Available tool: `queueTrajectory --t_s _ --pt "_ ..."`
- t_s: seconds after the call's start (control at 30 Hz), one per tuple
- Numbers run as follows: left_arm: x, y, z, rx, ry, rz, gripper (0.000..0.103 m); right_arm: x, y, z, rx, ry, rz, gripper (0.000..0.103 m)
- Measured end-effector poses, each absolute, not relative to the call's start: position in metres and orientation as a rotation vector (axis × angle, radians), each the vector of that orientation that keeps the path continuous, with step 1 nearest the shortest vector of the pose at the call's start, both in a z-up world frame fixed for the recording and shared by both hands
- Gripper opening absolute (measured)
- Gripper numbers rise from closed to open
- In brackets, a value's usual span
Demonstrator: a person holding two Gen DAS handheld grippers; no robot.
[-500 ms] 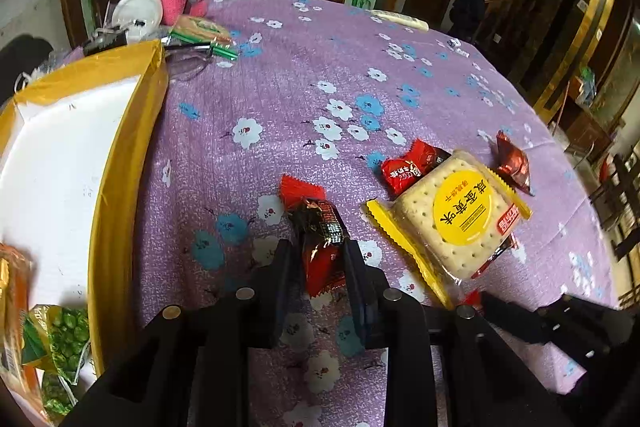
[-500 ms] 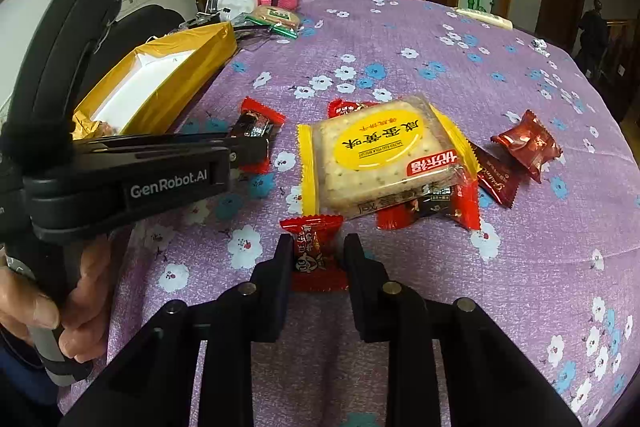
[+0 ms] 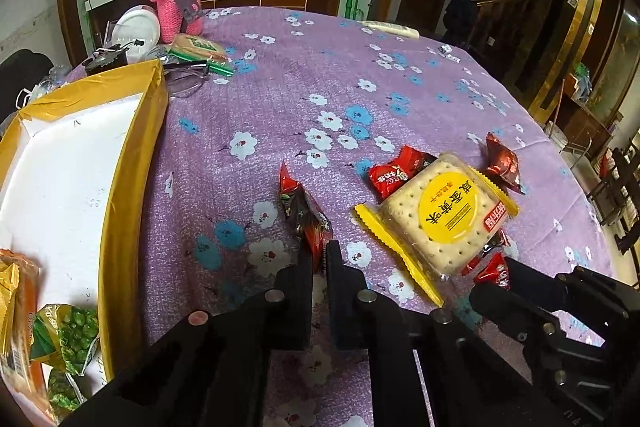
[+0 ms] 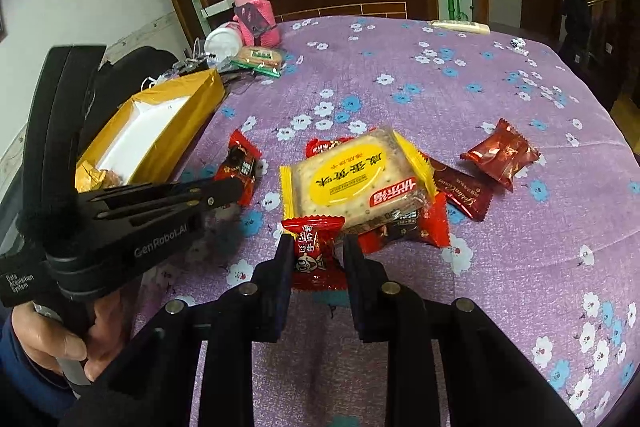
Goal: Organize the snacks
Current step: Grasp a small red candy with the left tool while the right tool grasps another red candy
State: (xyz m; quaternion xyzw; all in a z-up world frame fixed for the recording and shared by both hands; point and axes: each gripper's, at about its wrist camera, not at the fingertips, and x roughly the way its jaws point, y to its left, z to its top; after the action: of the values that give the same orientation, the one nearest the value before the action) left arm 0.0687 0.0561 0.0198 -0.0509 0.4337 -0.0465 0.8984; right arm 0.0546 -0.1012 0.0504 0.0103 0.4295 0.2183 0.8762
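The left gripper [image 3: 319, 255] is clamped on the crinkly red-and-black candy wrapper [image 3: 306, 217], a light, slippery thing best pinched mid-body; the right gripper [image 4: 314, 255] stands apart around a small red sweet packet [image 4: 314, 251] on the bench [image 4: 400, 87]; beyond lies the yellow-walled box [image 3: 132, 187].

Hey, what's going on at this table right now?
Someone is sorting snacks with two handheld grippers. The left gripper has pinched a red-and-black candy wrapper, near the yellow box. The right gripper has its fingers open around a red candy, in front of the cracker pack.
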Motion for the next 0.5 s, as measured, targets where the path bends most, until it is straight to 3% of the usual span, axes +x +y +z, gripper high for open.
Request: queueTrajectory --t_s 0.13,0.27,0.3,0.5 --pt "0.07 0.058 0.019 -0.116 0.908 -0.098 0.009 0.056 -0.103 0.051 0.022 0.897 0.451 0.023" --pt "0.069 0.061 0.021 -0.129 0.908 -0.083 0.054 0.055 -0.104 0.051 0.028 0.89 0.448 0.023" --pt "0.068 0.062 0.023 -0.129 0.896 -0.075 0.058 0.055 -0.105 0.052 0.03 0.887 0.448 0.023" --pt "0.076 0.056 0.032 -0.092 0.875 -0.014 0.059 0.055 -0.113 0.057 0.072 0.867 0.449 0.023"
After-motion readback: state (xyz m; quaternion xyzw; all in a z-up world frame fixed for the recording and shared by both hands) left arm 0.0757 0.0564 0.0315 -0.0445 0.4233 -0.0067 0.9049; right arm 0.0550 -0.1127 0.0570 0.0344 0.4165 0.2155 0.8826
